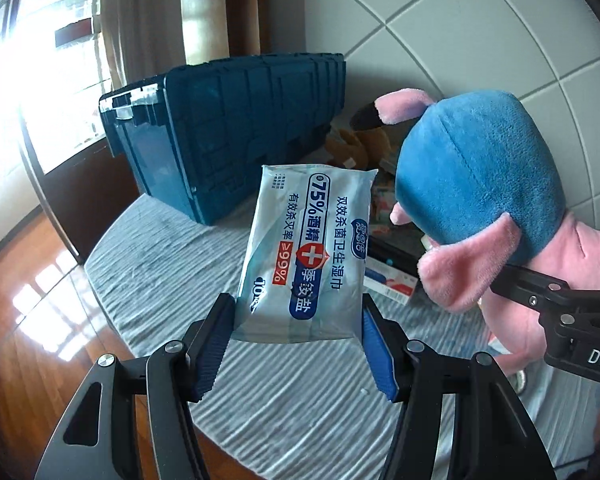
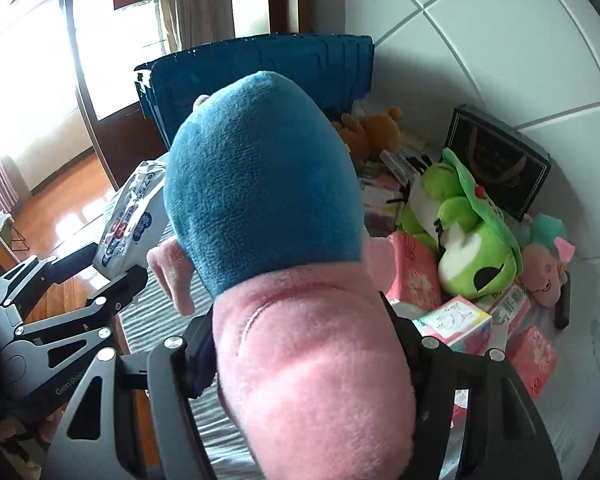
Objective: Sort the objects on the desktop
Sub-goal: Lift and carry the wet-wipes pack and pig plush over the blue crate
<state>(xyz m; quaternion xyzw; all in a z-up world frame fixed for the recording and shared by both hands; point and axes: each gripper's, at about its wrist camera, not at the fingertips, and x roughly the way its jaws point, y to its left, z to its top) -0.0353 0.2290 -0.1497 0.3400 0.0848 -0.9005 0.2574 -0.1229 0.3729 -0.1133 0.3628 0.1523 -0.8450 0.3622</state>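
Plush toy (image 2: 260,208) fuzzy cloth — wipes pack (image 1: 304,248) glossy plastic.

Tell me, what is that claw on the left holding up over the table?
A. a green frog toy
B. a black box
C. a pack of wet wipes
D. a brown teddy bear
C: the left gripper has its two fingers pressed on the bottom edge of a pale blue pack of wet wipes, held clear above the striped table.

Four plush toys (image 2: 268,208), one wipes pack (image 1: 304,252), one blue crate (image 1: 236,128)
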